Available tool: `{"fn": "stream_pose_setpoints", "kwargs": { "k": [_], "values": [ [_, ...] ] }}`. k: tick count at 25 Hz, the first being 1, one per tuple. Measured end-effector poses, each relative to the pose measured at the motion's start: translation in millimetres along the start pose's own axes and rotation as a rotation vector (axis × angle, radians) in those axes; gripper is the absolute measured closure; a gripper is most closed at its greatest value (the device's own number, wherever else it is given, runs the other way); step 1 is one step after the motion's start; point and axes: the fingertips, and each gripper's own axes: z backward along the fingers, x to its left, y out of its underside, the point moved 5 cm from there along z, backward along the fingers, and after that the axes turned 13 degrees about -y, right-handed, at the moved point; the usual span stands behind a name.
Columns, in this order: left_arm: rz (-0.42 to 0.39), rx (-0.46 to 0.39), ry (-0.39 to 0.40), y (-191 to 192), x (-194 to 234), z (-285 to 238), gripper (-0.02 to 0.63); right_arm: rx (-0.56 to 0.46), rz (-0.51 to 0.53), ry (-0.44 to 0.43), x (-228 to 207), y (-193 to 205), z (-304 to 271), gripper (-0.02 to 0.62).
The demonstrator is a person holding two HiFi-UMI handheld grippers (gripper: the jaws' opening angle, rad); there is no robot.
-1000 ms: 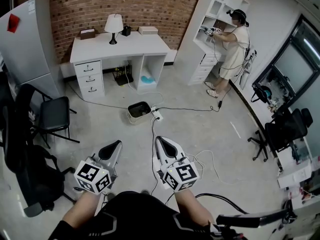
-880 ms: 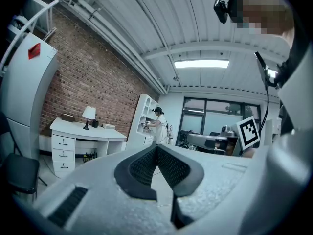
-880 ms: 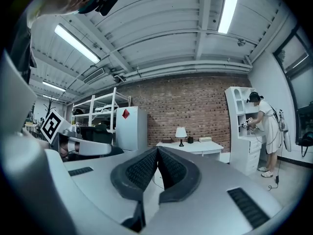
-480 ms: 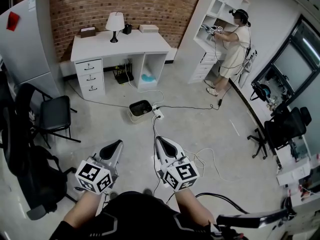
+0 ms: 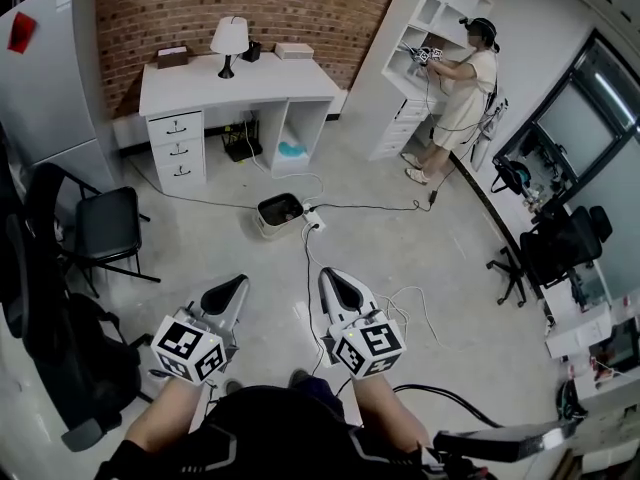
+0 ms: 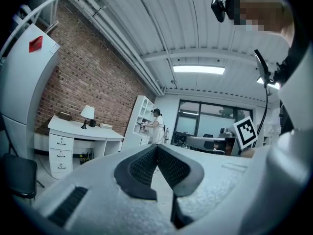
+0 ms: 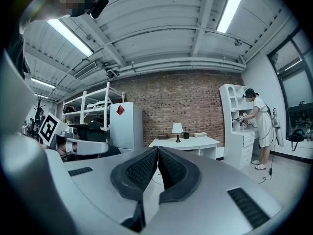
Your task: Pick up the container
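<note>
Desk (image 5: 240, 83) and container (image 5: 272, 228) sit slightly higher in view now

brick wall (image 5: 250, 8), white desk (image 5: 235, 83), concrete floor (image 5: 400, 258)

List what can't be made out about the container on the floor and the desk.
- Container, head view: too small to tell what its dark inside holds.
- Container, gripper views: out of sight; the left gripper and right gripper cover the lower frame.
- Blue thing in the desk's open bay, head view: too small to name.
</note>
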Motion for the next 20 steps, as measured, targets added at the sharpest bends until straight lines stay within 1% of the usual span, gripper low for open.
{"fn": "stream_pose_setpoints", "kwargs": {
  "k": [4, 9, 15, 20],
  "values": [
    [0.012, 0.006, 0.001, 0, 14, 5, 0.597, 0.015, -0.008, 0.026, 6, 2, -3, 0.588],
    [0.021, 0.001, -0.004, -1, 22, 0, 0.597, 0.015, -0.012, 0.021, 1, 1, -12, 0.588],
    [-0.010, 0.000, -0.034, -6, 32, -23, 0.597, -0.009, -0.041, 0.009, -30, 2, -34, 0.588],
    [-0.032, 0.009, -0.058, -12, 39, -54, 0.597, -0.036, -0.055, -0.005, -64, -2, -54, 0.588]
  ]
}}
